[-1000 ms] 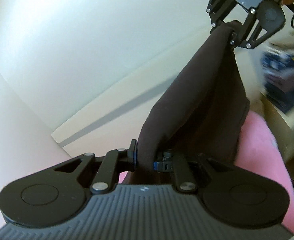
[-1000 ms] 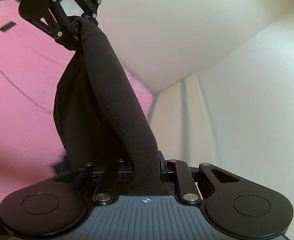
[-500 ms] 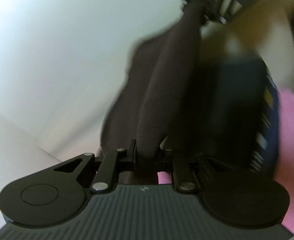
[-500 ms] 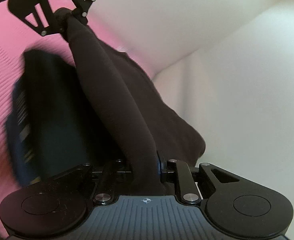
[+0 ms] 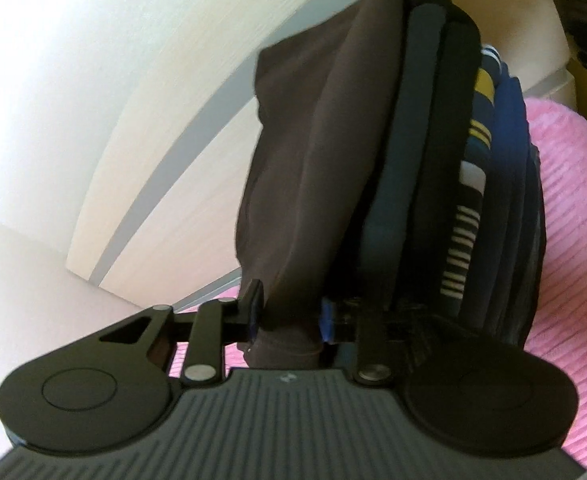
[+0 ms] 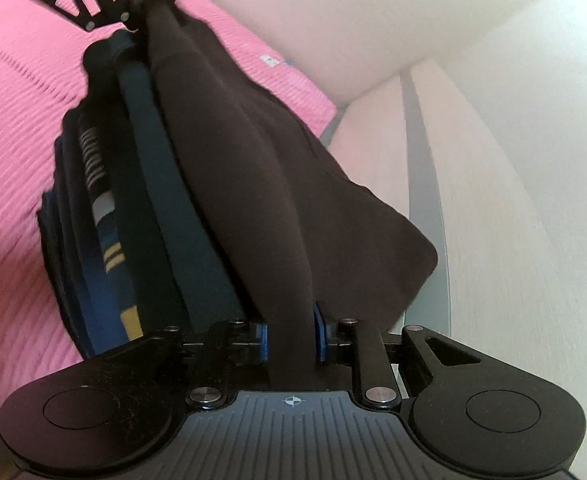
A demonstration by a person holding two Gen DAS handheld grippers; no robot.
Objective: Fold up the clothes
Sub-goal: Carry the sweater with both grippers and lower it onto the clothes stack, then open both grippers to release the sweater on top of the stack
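Your left gripper (image 5: 289,320) is clamped on one end of the dark brown garment (image 5: 313,168), and your right gripper (image 6: 291,344) is clamped on the other end, so the cloth runs stretched between the two, which face each other. Its loose part sags to one side. The garment lies right against the stack of folded clothes (image 6: 105,216), which sits on the pink bedspread (image 6: 17,132) near its edge by the pale wall (image 6: 533,200).
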